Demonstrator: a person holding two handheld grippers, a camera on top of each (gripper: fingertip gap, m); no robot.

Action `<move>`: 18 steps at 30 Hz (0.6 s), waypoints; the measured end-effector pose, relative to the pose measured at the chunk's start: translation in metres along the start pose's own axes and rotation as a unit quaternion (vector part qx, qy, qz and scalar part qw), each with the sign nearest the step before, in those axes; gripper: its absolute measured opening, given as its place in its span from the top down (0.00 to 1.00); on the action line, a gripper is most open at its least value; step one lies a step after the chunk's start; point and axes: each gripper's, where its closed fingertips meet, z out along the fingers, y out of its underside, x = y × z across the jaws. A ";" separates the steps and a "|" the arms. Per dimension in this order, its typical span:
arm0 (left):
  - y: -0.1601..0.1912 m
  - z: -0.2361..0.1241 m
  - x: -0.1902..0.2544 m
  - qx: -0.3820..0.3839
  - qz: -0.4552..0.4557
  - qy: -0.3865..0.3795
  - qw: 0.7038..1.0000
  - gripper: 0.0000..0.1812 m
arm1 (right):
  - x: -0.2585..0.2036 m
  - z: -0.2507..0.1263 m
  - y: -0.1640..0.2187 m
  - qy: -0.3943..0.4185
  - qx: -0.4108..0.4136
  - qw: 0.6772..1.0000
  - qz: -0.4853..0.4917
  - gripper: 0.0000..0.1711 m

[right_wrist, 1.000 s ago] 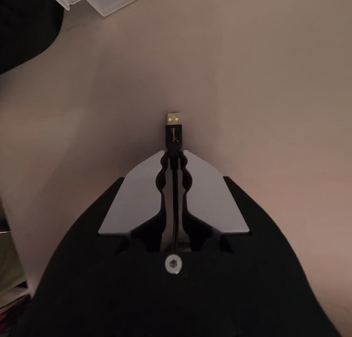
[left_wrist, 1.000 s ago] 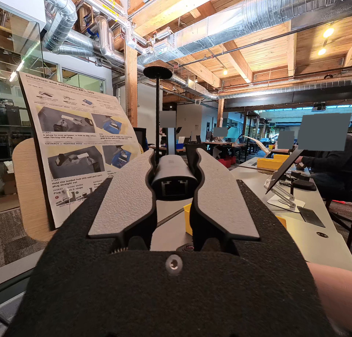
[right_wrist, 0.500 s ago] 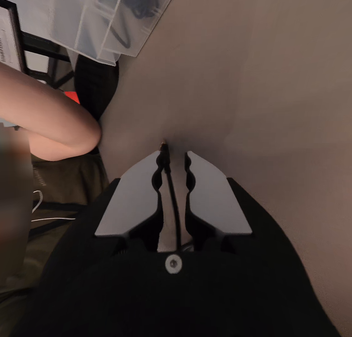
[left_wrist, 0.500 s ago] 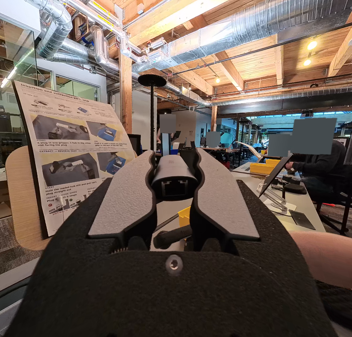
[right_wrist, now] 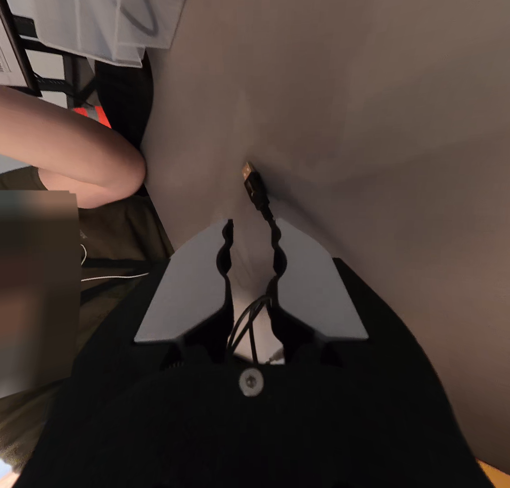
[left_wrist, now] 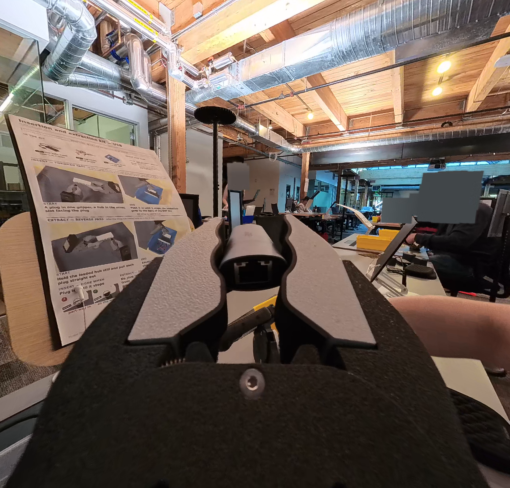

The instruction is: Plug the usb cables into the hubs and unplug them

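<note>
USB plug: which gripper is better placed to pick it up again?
Right. Its gripper is open with the USB plug just ahead on the table. The left gripper is shut on the hub.

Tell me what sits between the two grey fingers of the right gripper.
In the right wrist view, the right gripper stands open. A thin black USB cable runs along the inner edge of one finger; its black, gold-tipped plug lies beyond on the beige table.

left gripper: two pale grey pebbled fingers with wavy black inner edges, on a rough black body with one silver hex screw; right gripper alike, its screw centred
</note>
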 end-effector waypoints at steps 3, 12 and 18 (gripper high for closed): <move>0.003 0.002 0.001 -0.005 0.000 0.001 1.000 0.80 | 0.003 -0.002 0.000 -0.008 -0.015 1.000 0.009 0.83; 0.003 0.005 0.007 -0.011 0.009 0.006 1.000 0.80 | 0.006 0.014 0.014 -0.022 -0.088 0.995 -0.051 0.87; 0.002 0.003 0.007 -0.010 0.006 0.008 1.000 0.80 | 0.014 0.027 0.031 -0.023 -0.133 0.990 -0.048 0.95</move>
